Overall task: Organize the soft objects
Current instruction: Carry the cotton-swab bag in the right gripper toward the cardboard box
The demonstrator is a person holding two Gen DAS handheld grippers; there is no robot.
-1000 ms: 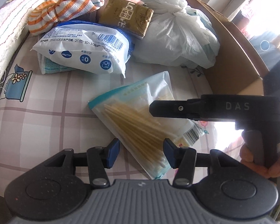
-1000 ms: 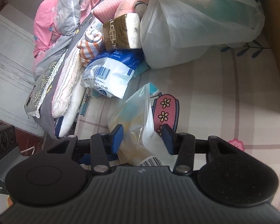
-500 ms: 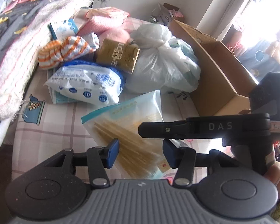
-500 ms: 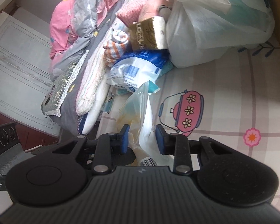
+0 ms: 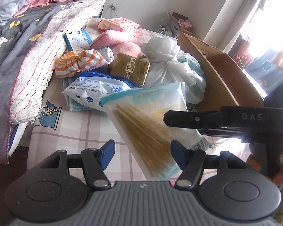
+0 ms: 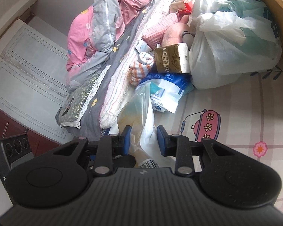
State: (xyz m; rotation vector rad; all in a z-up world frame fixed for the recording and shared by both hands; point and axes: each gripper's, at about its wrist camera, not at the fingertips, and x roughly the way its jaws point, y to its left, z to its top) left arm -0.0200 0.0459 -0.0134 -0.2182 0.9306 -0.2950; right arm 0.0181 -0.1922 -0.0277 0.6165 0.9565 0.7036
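Carefully now: right gripper [image 6: 143,139] fingers pinch the swab bag [image 5: 149,116] by one end, lifted above the bed; left gripper [image 5: 141,150] gapes empty beneath, so support it toward the cardboard box [image 5: 222,79]

The swab bag [image 5: 151,124] is motion-blurred, its lower corner hidden behind the left hand-held gripper [image 5: 142,150].

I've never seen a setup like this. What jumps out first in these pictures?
A clear zip bag of thin wooden sticks hangs lifted in front, pinched by the right gripper. Behind it lies a heap of soft things: a gold tissue pack, an orange-striped knotted cloth and a knotted white plastic bag, beside an open cardboard box.
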